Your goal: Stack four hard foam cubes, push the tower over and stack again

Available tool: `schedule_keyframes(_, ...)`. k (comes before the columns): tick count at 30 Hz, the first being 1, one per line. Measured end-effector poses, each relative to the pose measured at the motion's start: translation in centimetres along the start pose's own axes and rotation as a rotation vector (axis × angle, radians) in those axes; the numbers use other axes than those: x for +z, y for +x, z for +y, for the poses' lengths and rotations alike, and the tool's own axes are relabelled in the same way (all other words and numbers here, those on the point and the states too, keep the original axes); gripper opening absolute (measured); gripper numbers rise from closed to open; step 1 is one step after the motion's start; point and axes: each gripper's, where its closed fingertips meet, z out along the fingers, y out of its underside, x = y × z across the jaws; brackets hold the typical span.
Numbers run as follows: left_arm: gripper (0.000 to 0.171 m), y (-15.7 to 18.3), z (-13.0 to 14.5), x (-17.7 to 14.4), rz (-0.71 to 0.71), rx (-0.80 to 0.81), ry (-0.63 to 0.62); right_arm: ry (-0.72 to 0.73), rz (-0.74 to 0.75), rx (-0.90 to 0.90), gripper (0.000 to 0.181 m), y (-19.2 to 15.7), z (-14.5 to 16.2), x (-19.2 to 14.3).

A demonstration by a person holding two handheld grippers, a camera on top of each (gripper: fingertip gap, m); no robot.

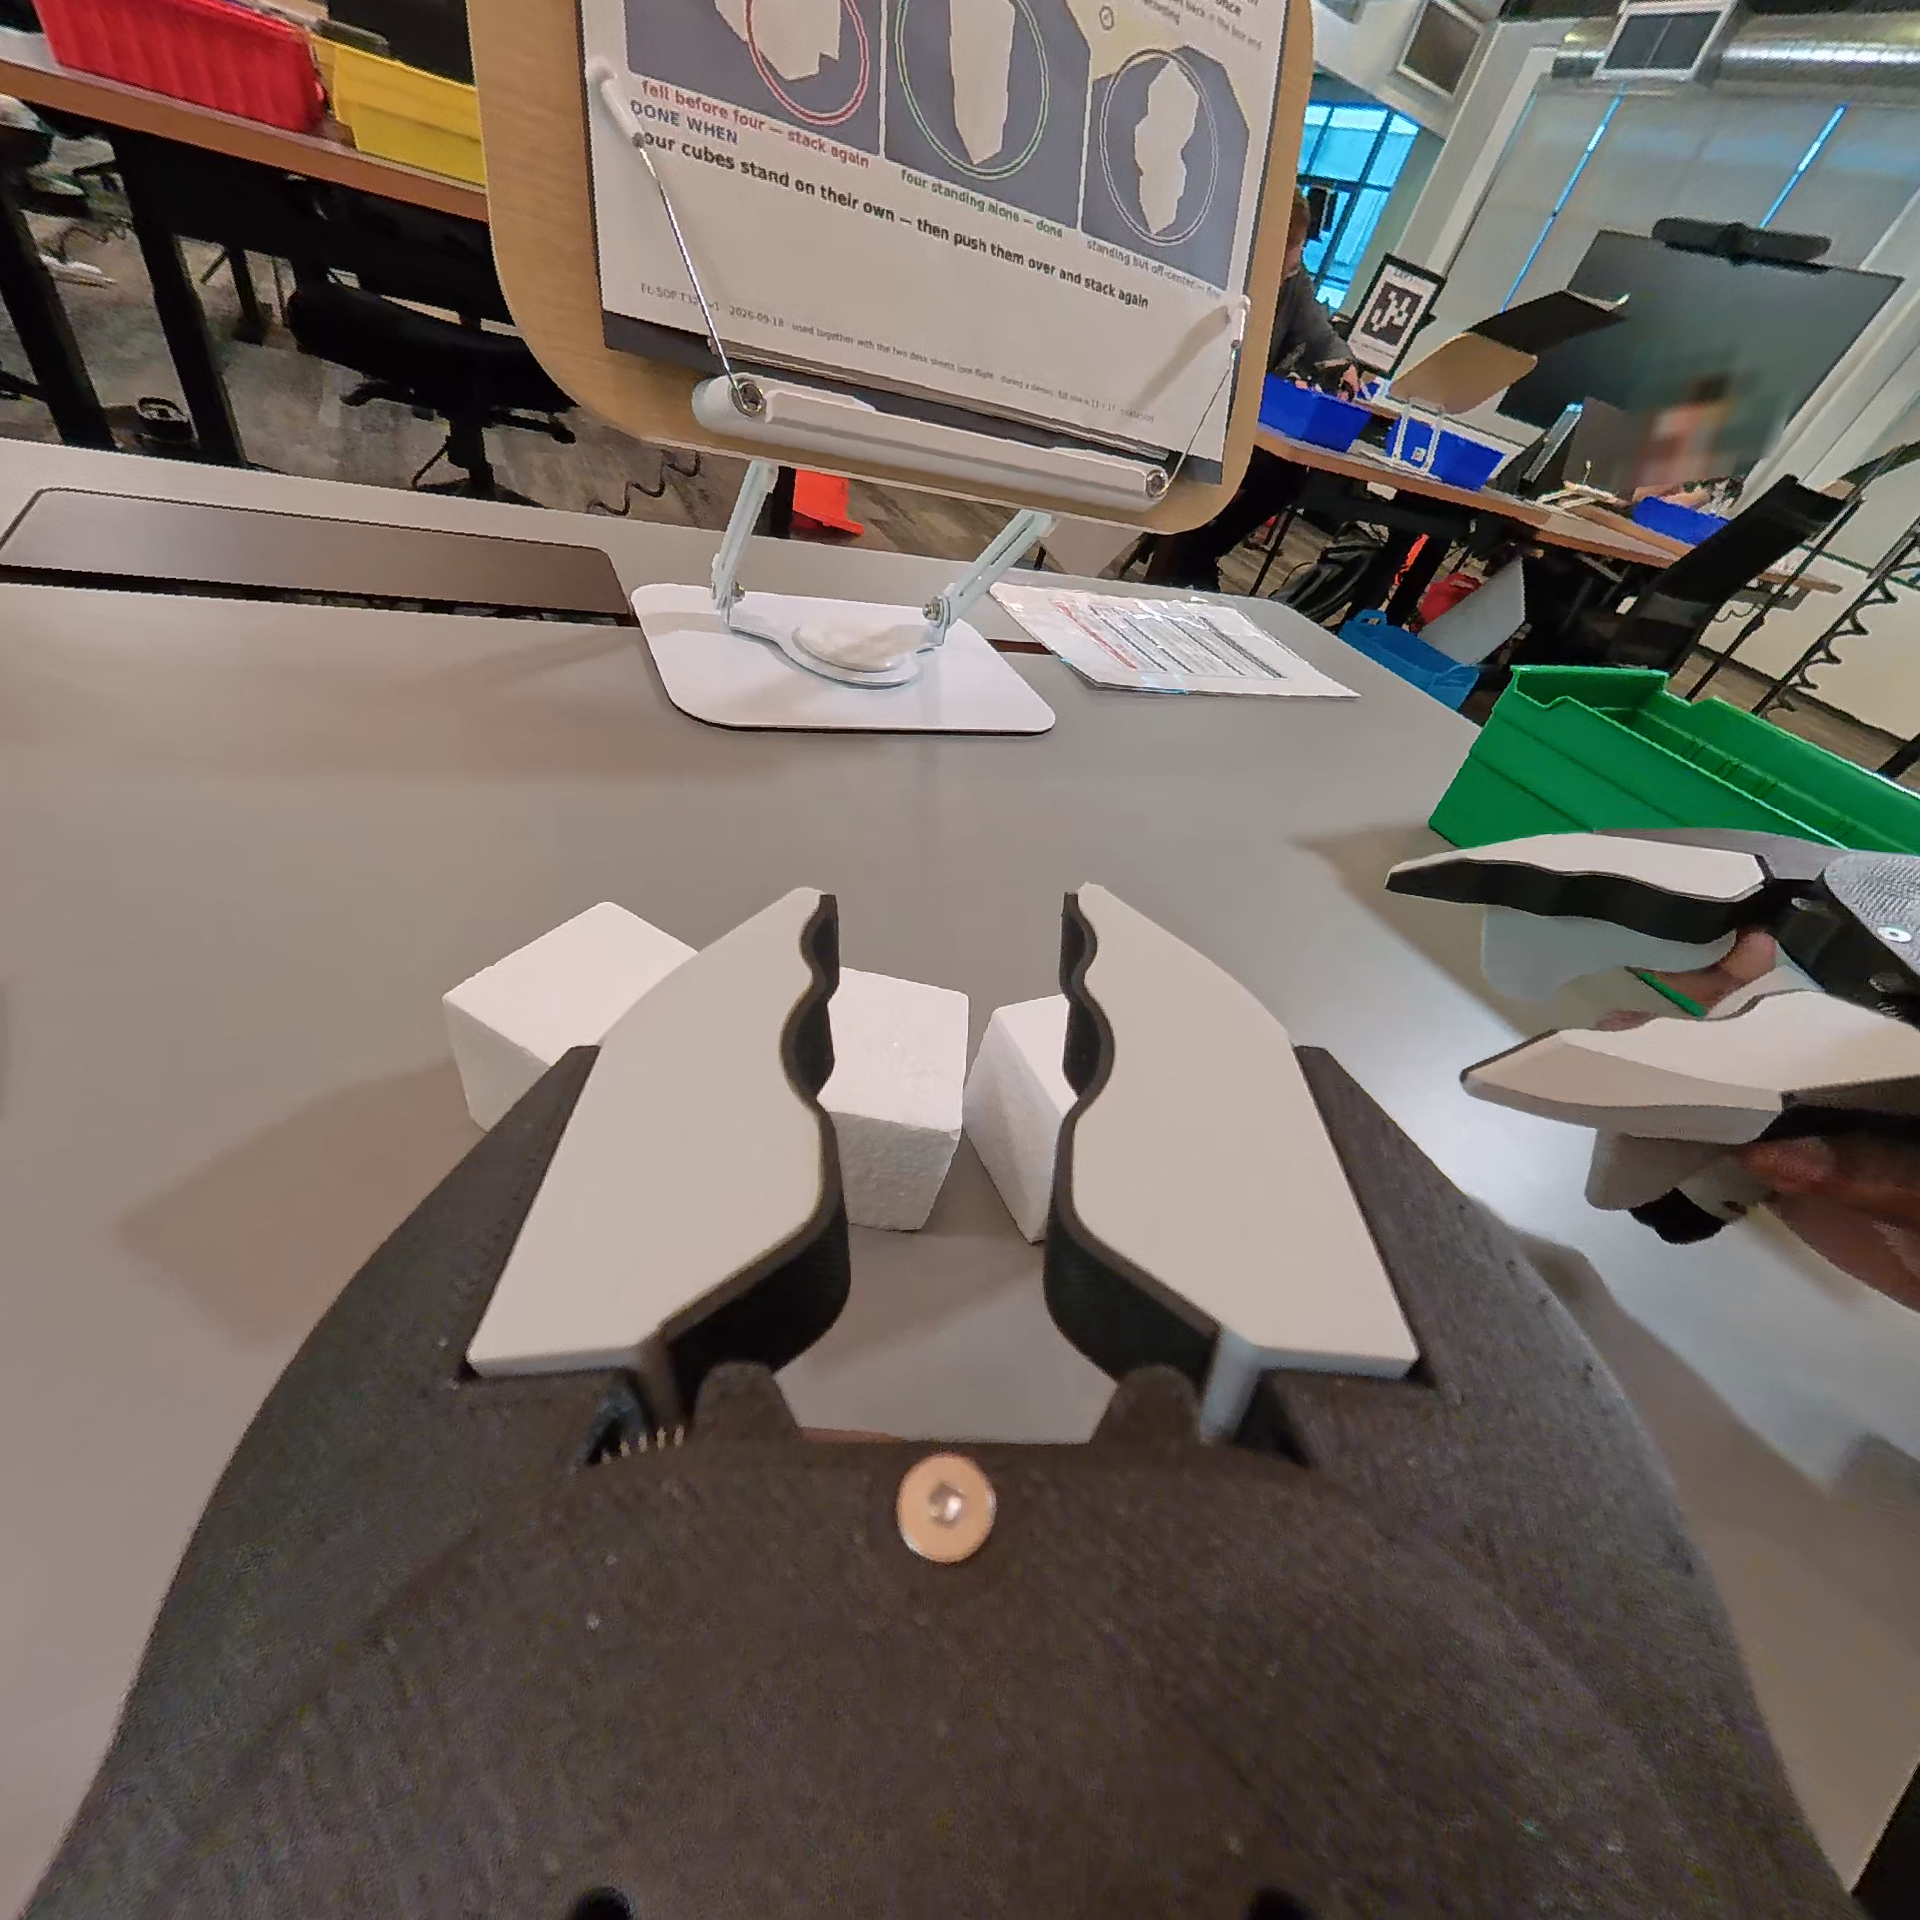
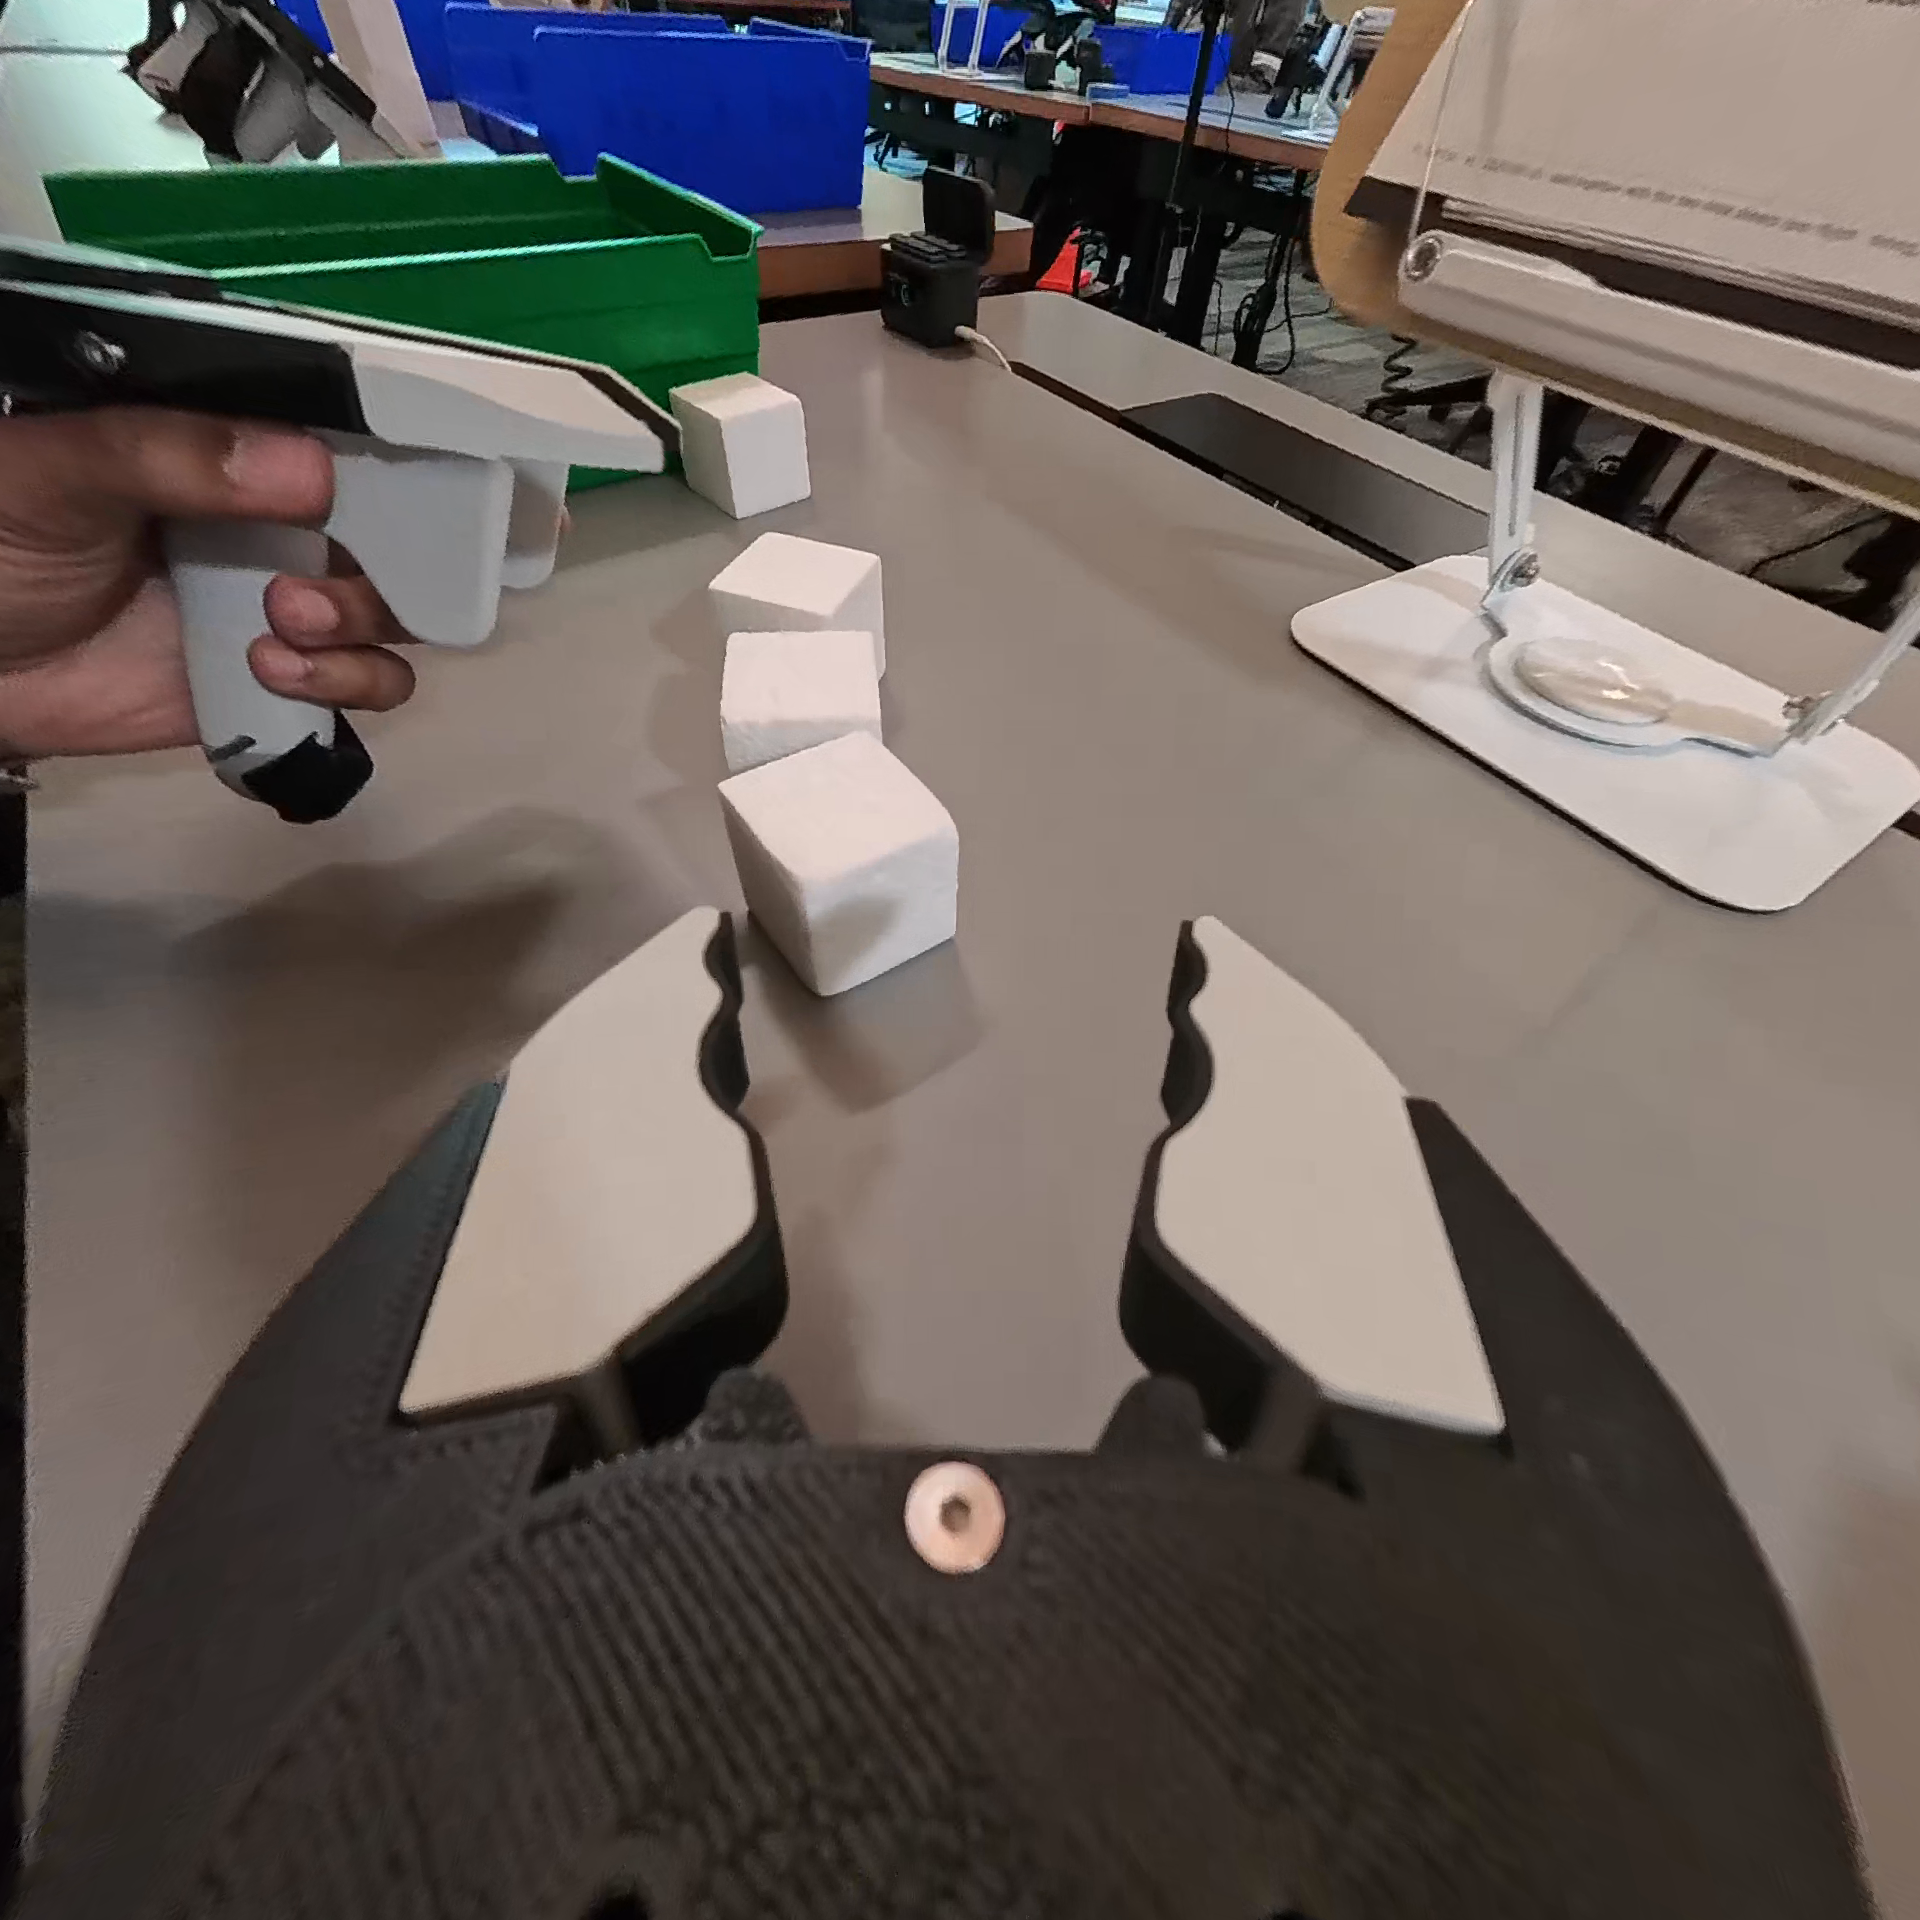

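Four white foam cubes lie apart on the grey table (image 2: 1299, 1039), unstacked, in a loose row. In the right wrist view the nearest cube (image 2: 842, 862) sits just beyond my open, empty right gripper (image 2: 956, 930), off its left fingertip. Behind it lie a second cube (image 2: 800, 696), a third (image 2: 800, 587) and a farther one (image 2: 743, 442). My left gripper (image 1: 948, 914) is open and empty above the cubes. Its view shows one cube (image 1: 894, 1101) between the fingers, one to the left (image 1: 561, 997) and one partly hidden on the right (image 1: 1013, 1112). A hand (image 2: 125, 582) holds the left gripper (image 2: 649, 431).
A document stand with a white base (image 1: 852, 675) stands at the back of the table, and also shows in the right wrist view (image 2: 1610, 748). A green bin (image 1: 1662, 769) sits at the table's side. A laminated sheet (image 1: 1164, 634) lies near the stand. A small black device (image 2: 930, 281) sits at the far edge.
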Motion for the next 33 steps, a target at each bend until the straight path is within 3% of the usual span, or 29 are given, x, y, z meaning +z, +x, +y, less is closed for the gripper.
schedule_keyframes(4,0.042,-0.1,0.2,-0.4,-0.006,0.008,-0.008,0.003,-0.031,-0.083,0.084,-0.3,-0.3,0.7)
schedule_keyframes(10,0.042,-1.3,0.3,-1.9,-0.041,-0.024,-0.003,0.061,-0.203,-0.09,0.083,-1.7,-1.5,2.2)
schedule_keyframes(19,0.042,-3.1,0.9,-4.6,-0.113,-0.04,-0.01,-0.115,-0.453,-0.102,0.085,-2.8,0.5,7.1)
schedule_keyframes(24,0.042,-3.6,1.0,-5.3,-0.129,-0.052,-0.013,-0.236,-0.417,-0.222,0.07,-3.4,2.7,8.7)
schedule_keyframes(25,0.042,-3.6,1.0,-5.3,-0.128,-0.052,-0.013,-0.234,-0.409,-0.244,0.057,-3.5,2.7,8.7)
schedule_keyframes(33,0.041,-2.5,0.8,-3.5,-0.081,-0.021,-0.023,-0.103,-0.389,-0.136,0.057,-1.8,0.3,5.3)
